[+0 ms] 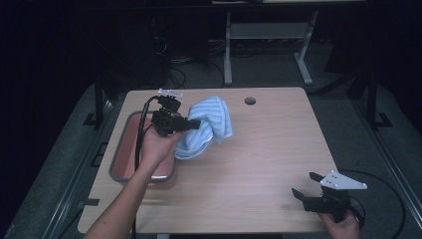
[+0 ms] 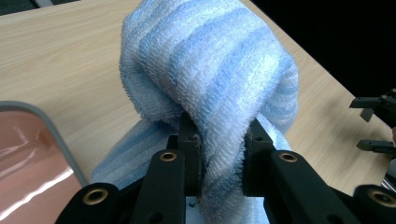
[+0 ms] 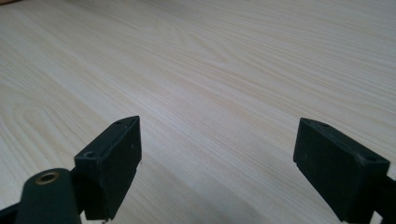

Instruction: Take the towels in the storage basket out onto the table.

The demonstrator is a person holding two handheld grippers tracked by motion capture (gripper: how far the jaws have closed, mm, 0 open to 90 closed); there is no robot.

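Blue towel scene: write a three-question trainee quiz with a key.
1. True or false: the left gripper is shut on the blue striped towel.
2. What lies beside the towel, under the left hand? A) a pink tray B) a white bowl C) a cardboard box
3. Fill in: the right gripper, near the table's front right corner, has its jaws ____.

Key:
1. True; its jaws pinch a fold of the towel.
2. A; the pink tray has a grey rim.
3. Open, holding nothing.
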